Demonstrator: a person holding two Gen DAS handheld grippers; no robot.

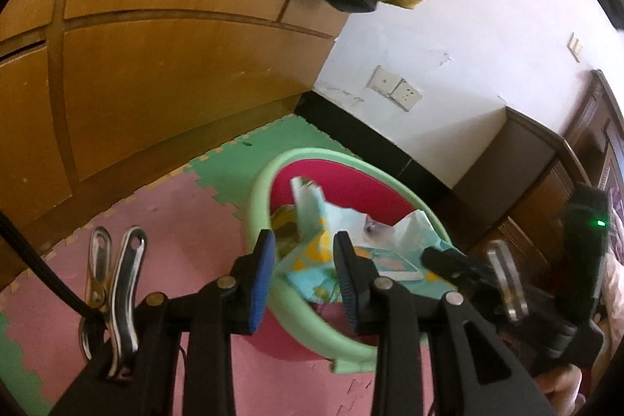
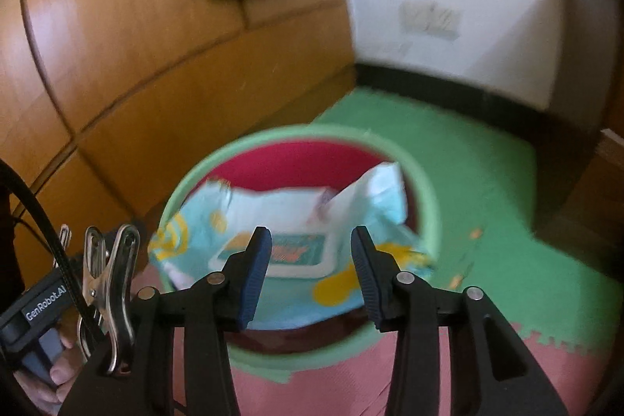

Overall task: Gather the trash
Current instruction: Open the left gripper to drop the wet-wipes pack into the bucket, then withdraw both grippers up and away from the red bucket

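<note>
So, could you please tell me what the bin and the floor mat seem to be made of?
Bin: probably moulded plastic, smooth matte green rim around a red inside. Mat: looks like soft foam, matte pink and green tiles joined by jigsaw-toothed edges.

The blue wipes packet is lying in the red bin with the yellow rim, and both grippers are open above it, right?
Nearly. The bin's rim is light green, not yellow, as the right wrist view shows. The rest holds: the blue wipes packet lies in the red bin, with the left gripper and right gripper open above it.
</note>
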